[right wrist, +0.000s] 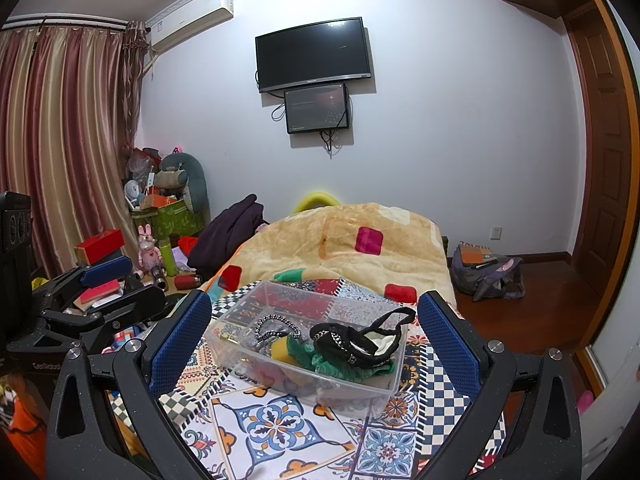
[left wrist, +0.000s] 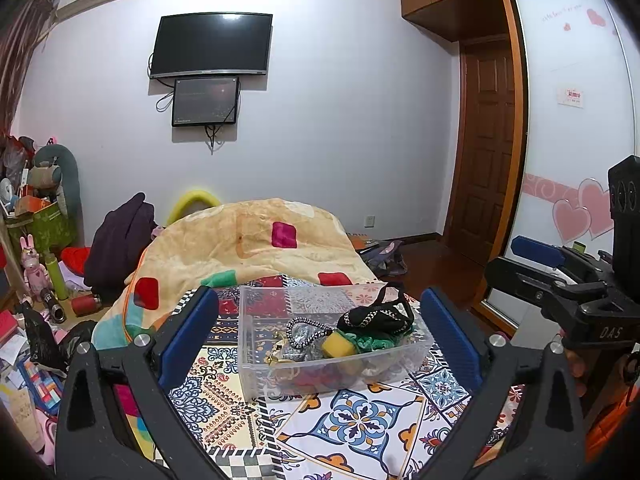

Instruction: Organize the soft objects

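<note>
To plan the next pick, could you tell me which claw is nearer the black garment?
Right, probably. The black garment lies at the clear bin's right end. The right claw hovers open before it, and the left claw sits further left.

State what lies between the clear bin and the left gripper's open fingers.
Only bare patterned bedcover lies between the clear bin and the left gripper; the left wrist view shows it, both fingers apart from the bin.
</note>
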